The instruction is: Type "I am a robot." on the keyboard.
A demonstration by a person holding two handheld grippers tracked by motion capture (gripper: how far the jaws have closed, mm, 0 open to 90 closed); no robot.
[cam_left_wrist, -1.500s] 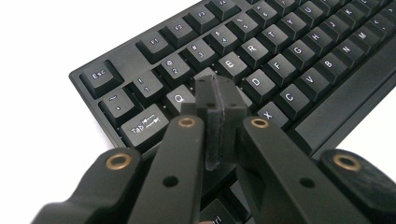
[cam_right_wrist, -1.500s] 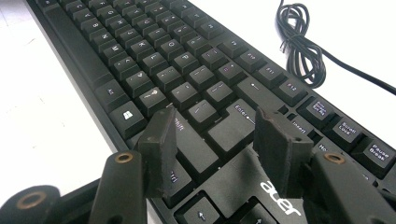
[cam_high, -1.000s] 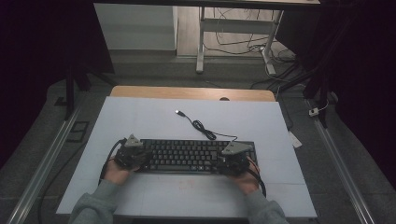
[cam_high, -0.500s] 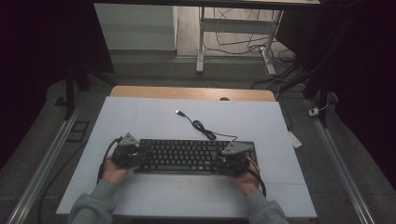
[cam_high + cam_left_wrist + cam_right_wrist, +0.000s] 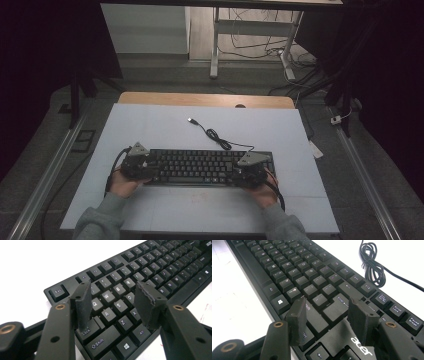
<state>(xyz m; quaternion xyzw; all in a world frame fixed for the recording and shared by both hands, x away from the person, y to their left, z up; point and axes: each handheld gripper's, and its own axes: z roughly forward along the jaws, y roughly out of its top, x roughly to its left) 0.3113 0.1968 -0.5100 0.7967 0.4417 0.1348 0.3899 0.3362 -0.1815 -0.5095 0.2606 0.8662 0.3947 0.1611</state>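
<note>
Keyboard [image 5: 200, 166] long axis runs left–right; left gripper [image 5: 113, 302] over its left end, right gripper [image 5: 329, 315] over its right (both jaws apart, gripping nothing).

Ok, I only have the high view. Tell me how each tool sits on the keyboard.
Observer: The left tool is open above the keyboard's left end; its jaws straddle the Q, A and Z keys.
Operator: Now the right one.
Observer: The right tool is open too, over the Shift and Enter keys.
Operator: Give me the brand.
Observer: "acer" is printed on the keyboard beside the right tool.
Operator: And the cable.
Observer: The cable lies coiled just behind the function keys.
</note>
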